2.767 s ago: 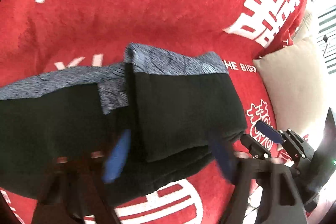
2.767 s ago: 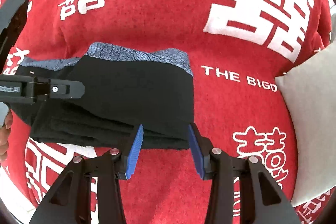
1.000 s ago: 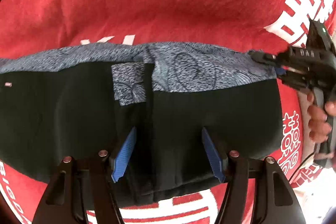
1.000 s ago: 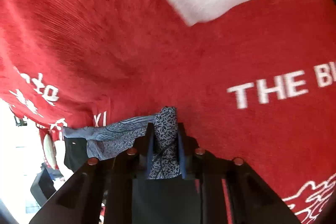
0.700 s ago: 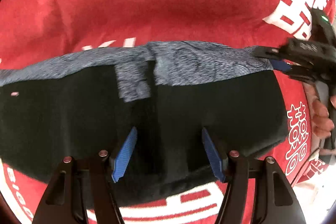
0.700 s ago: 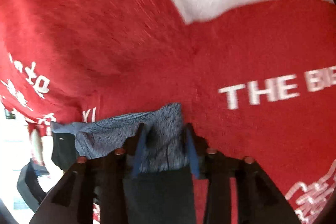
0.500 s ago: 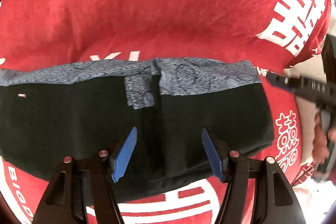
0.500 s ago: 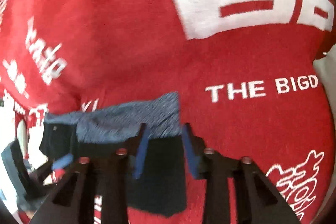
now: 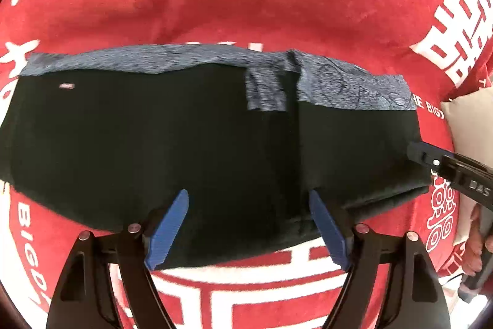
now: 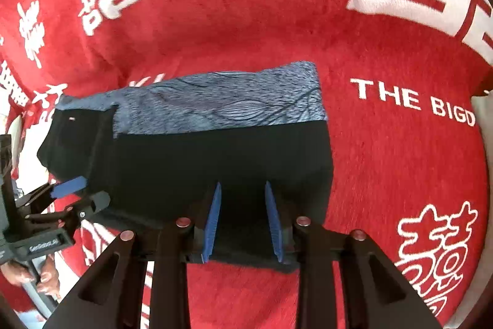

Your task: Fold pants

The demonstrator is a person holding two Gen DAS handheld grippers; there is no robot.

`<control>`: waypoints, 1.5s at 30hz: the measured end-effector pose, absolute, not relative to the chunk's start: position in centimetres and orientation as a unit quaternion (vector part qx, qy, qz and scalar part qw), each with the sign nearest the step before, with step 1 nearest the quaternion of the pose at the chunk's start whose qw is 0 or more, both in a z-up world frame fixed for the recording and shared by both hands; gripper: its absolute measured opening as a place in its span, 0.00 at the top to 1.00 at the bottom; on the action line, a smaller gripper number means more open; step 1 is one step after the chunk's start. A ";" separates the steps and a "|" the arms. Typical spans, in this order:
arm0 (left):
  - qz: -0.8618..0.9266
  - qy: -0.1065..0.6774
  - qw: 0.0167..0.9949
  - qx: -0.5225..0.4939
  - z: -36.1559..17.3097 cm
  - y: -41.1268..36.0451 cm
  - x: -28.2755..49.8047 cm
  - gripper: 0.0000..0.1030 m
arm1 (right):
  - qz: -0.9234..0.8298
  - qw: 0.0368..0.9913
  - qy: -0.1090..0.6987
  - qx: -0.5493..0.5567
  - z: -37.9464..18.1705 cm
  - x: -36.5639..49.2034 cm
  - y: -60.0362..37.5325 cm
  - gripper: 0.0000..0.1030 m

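Observation:
The black pants with a blue-grey patterned waistband lie flat in a long folded strip on the red blanket. One end is folded over the middle, with a seam near the right. My left gripper is open and empty, above the near edge of the pants. My right gripper is open and empty, over the near edge of the folded end. It also shows at the right edge of the left wrist view. The left gripper appears at the left of the right wrist view.
The red blanket has large white characters and the words "THE BIGD". A beige cushion lies just right of the pants. A hand holds the left gripper's handle at the lower left of the right wrist view.
The right gripper let go of the waistband corner it pinched, opened, and pulled back to the near edge. The pants now lie flatter and more spread out. The left gripper stayed open.

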State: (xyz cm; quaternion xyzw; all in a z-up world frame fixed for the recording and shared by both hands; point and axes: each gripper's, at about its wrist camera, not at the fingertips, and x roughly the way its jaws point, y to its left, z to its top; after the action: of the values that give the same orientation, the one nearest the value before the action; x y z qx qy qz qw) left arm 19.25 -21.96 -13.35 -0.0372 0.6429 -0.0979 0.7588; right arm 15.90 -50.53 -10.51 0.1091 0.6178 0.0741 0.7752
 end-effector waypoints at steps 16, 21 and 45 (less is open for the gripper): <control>-0.058 0.644 0.757 -0.095 -15.7 -18.6 17.0 0.21 | 0.082 0.759 0.644 0.039 -12.8 24.6 -36.8 0.83; -0.055 0.645 0.755 -0.103 -16.2 -17.8 17.0 0.21 | 0.130 0.753 0.641 0.072 -12.0 23.6 -36.7 0.94; -0.045 0.639 0.755 -0.143 -15.0 -13.6 15.2 0.21 | 0.101 0.757 0.644 0.055 -10.1 17.5 -38.6 0.43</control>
State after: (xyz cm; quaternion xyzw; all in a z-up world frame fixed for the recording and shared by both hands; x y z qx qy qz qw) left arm 15.18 -13.55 -15.00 -0.1429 0.6386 -0.0452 0.7548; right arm 17.50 -38.58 -10.08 0.0552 0.6438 0.1005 0.7566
